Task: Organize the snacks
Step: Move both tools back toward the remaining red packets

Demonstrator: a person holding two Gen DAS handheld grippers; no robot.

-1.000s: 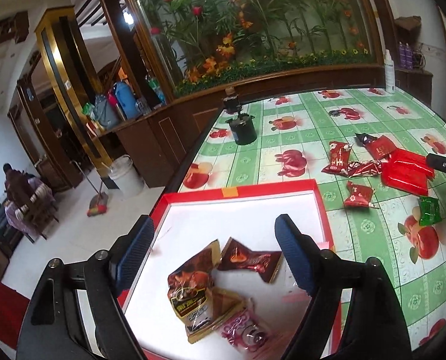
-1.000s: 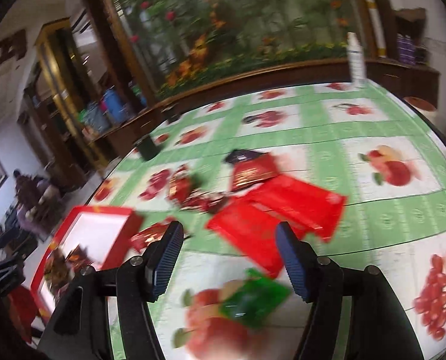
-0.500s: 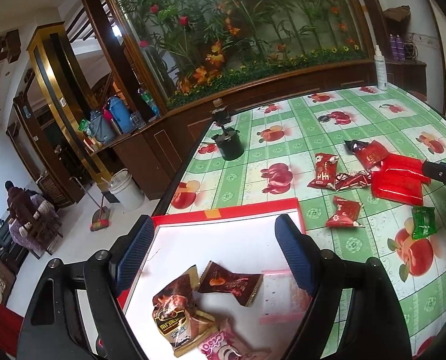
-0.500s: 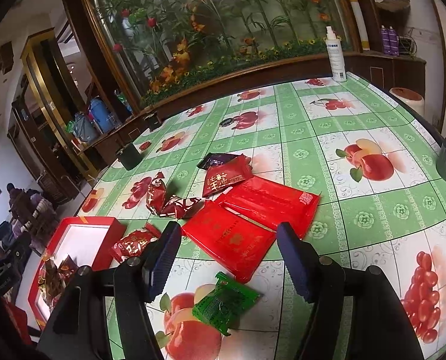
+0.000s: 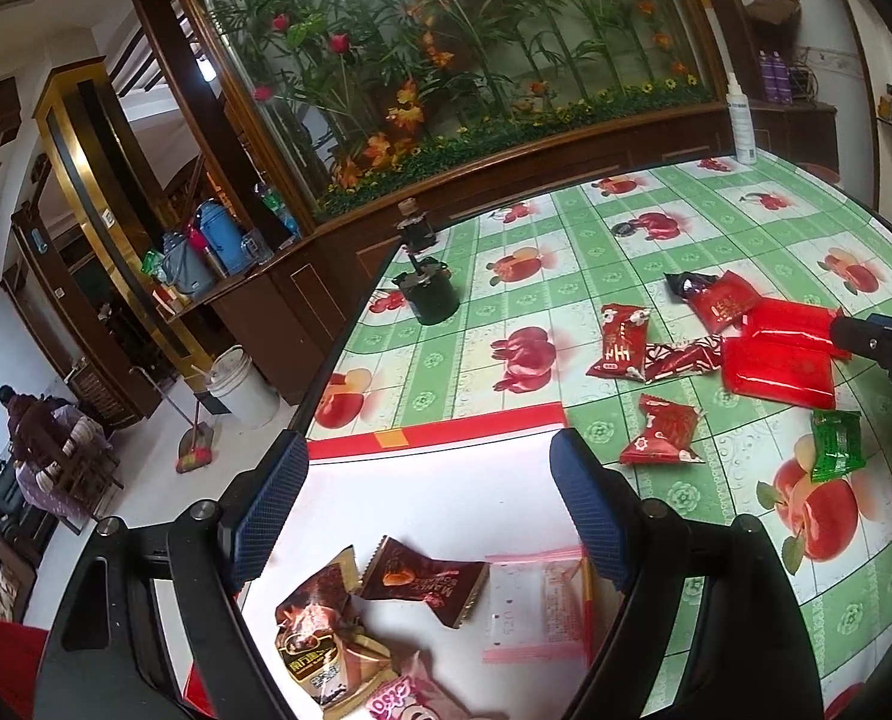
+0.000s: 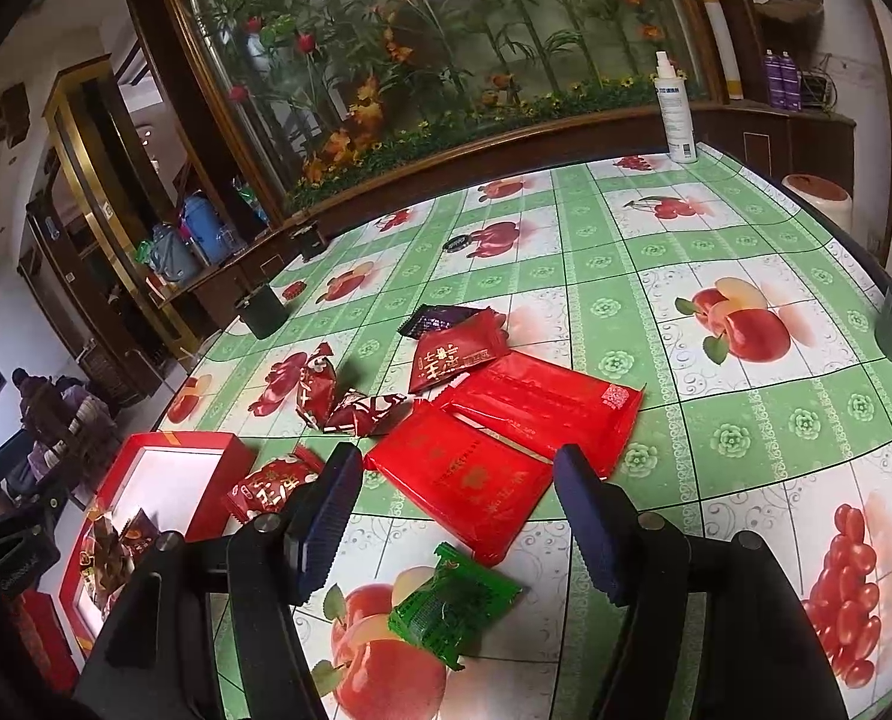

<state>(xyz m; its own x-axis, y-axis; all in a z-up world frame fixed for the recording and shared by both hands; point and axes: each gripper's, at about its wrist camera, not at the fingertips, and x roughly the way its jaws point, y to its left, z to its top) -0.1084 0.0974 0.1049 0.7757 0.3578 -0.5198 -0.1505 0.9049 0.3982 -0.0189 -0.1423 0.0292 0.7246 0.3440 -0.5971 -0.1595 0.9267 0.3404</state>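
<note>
1. The red box (image 5: pixel 440 429) with a white floor fills the lower left of the left wrist view; brown chocolate packets (image 5: pixel 422 579), a clear zip bag (image 5: pixel 536 606) and a pink wrapper (image 5: pixel 410 702) lie inside it.
2. The left gripper (image 5: pixel 422 510) hangs over the box, its blue pads (image 5: pixel 266 510) wide apart with nothing between them.
3. Loose snacks lie on the green fruit-print tablecloth (image 6: pixel 716 276) at centre frame of the right wrist view: two flat red packs (image 6: pixel 464 474), small red wrappers (image 6: pixel 320 387) and a dark purple packet (image 6: pixel 437 318).
4. A green packet (image 6: pixel 452 600) lies at lower centre, just below the right gripper (image 6: pixel 458 516), whose fingers stand apart and empty above the near red pack.
5. A white spray bottle (image 6: pixel 674 108) stands at the table's far edge, upper right.
</note>
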